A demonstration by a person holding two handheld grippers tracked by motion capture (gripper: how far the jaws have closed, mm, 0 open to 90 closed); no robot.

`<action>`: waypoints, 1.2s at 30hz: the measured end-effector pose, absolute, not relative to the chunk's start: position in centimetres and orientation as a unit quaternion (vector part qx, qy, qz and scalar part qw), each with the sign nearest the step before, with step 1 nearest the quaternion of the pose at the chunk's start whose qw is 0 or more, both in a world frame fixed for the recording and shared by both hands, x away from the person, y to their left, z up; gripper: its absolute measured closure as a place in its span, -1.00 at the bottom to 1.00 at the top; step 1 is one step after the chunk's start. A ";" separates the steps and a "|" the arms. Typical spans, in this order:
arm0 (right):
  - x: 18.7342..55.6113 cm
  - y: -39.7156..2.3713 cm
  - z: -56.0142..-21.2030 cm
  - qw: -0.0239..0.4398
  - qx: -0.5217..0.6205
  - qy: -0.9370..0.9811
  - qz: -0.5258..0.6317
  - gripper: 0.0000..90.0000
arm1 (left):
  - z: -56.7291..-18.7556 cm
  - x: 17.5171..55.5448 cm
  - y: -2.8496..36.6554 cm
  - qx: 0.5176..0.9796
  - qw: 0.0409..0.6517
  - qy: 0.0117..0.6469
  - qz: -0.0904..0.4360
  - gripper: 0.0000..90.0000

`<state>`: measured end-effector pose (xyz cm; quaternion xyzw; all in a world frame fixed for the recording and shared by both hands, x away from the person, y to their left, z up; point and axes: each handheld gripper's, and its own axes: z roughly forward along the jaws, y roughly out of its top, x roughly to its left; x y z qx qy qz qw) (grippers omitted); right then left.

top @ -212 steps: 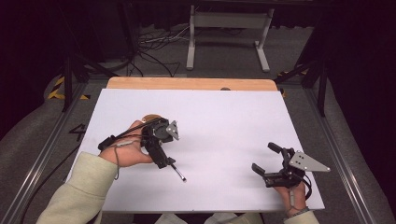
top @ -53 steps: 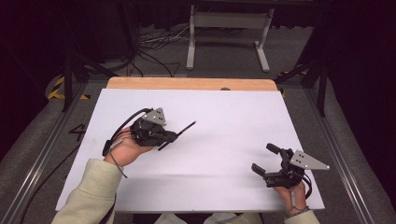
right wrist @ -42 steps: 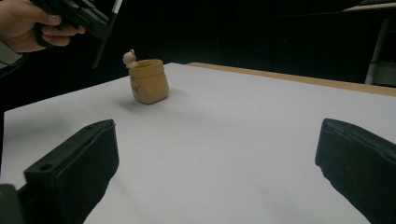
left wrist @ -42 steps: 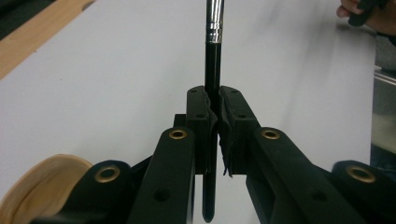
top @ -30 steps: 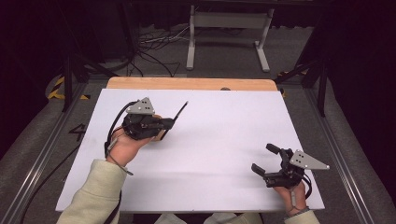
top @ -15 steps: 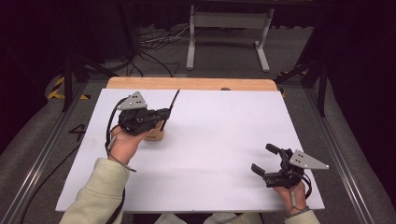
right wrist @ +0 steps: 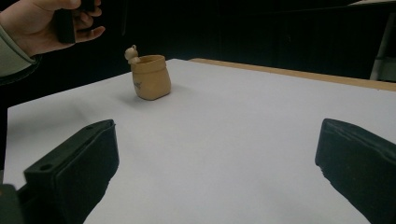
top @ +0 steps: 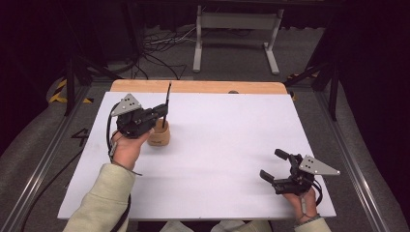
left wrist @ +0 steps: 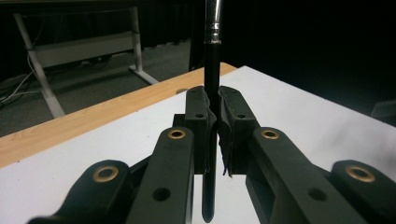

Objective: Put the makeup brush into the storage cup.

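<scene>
Brush (left wrist: 211,79) upright, pinched between left gripper (top: 157,112) jaws, upper left above tan pot (top: 159,136). Right gripper (top: 275,166) lower right, jaws spread, empty.

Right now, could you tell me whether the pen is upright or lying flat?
Upright: the left gripper clamps the pen vertically above the table.

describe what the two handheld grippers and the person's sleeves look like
Both the left gripper and the right gripper are black, each with two flat jaws, brass-coloured pivot rivets, a grey three-cornered plate on top and a black trailing cable. The person wears pale cream long sleeves.
</scene>
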<state>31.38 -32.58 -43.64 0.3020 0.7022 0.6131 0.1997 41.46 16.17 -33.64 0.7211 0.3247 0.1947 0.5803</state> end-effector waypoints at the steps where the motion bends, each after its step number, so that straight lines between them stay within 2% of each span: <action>1: 31.4 -32.6 -43.6 0.199 0.302 0.703 0.613 -1.00 | -33.7 41.4 16.2 0.718 0.582 0.328 0.197 0.85; 3: 31.4 -32.6 -43.6 0.199 0.302 0.702 0.613 -1.00 | -33.8 41.3 16.3 0.705 0.582 0.340 0.219 0.85; 18: 31.4 -32.6 -43.6 0.197 0.304 0.701 0.615 -1.00 | -34.2 41.4 16.5 0.676 0.570 0.378 0.274 0.84; 36: 31.4 -32.6 -43.6 0.196 0.303 0.700 0.617 -1.00 | -34.7 42.1 16.3 0.661 0.577 0.377 0.297 0.84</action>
